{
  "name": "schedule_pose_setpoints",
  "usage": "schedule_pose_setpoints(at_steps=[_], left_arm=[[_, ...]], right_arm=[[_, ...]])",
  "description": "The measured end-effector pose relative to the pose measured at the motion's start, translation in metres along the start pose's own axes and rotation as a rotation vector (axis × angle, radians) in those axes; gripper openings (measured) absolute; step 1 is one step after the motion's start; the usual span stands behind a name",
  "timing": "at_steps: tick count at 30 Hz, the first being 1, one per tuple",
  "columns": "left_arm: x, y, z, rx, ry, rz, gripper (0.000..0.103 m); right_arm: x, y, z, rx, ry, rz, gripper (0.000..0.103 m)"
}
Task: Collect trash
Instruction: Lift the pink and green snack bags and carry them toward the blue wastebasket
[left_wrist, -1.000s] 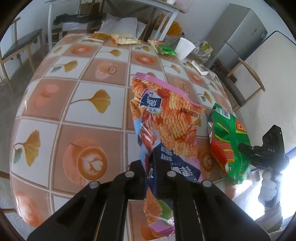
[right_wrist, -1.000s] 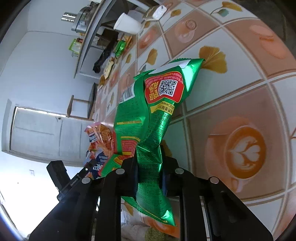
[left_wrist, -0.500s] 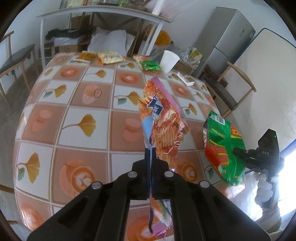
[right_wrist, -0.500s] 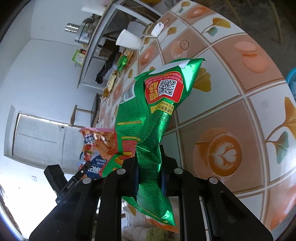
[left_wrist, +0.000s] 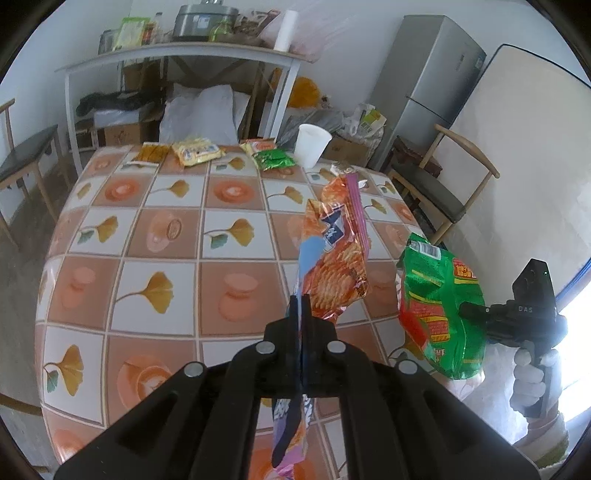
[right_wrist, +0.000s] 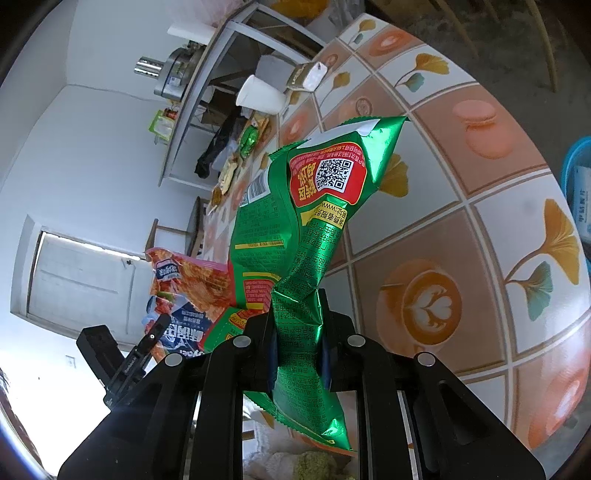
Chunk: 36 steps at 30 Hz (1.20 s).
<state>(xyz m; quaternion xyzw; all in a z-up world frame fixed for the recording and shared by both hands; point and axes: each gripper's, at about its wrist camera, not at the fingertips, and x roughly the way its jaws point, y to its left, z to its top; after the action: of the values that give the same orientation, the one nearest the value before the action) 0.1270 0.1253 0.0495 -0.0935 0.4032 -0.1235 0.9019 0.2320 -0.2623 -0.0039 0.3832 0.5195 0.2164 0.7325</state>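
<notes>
**Both tongs loaded, bags lifted off the surface, drop-off still to come**

From the left wrist camera, the left tongs (left_wrist: 300, 306) are pressed together on the lower part of an orange crisp bag (left_wrist: 332, 254), which stands up from them in the air above the tiled surface (left_wrist: 147, 229). Off to the right, the right tongs (left_wrist: 469, 310) hold a green snack bag (left_wrist: 439, 306) past the surface's edge, with the person's gloved hand (left_wrist: 530, 380) below. More litter sits at the far edge: a yellow packet (left_wrist: 197, 155), a small green wrapper (left_wrist: 275, 158), a white paper cup (left_wrist: 312, 146) and a flat amber packet (left_wrist: 149, 153).

From the right wrist camera, the right tongs (right_wrist: 298, 354) pinch the green snack bag (right_wrist: 314, 229) at a crumpled waist, its top rising clear of the surface (right_wrist: 461, 229). The orange crisp bag (right_wrist: 184, 284) shows at lower left, held by the left tongs (right_wrist: 155, 328). A blue container (right_wrist: 578, 184) peeks in at the right edge, beyond the surface; it may be the bin, though too little shows to be sure.

The step in hand looks like carrying: both bags are picked up and neither is deposited. Next, each must be brought over a bin and let go, one at a time so the light foil does not catch on the fingers. Then the far-edge litter remains to fetch.
</notes>
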Motion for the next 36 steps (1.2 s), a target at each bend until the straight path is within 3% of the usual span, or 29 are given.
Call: schedule_pose_setpoints(at_steps=[22, 28, 36], left_arm=[[-0.007, -0.059, 0.017, 0.115, -0.048, -0.025, 0.000], [-0.004, -0.097, 0.032, 0.177, -0.060, -0.092, 0.000], [0.021, -0.191, 0.065, 0.281, -0.042, -0.273, 0.000]], right_arm=[[-0.056, -0.030, -0.008, 0.036, -0.118, 0.066, 0.016], [-0.113, -0.054, -0.019, 0.075, -0.253, 0.067, 0.016], [-0.233, -0.123, -0.062, 0.235, -0.571, -0.043, 0.016]])
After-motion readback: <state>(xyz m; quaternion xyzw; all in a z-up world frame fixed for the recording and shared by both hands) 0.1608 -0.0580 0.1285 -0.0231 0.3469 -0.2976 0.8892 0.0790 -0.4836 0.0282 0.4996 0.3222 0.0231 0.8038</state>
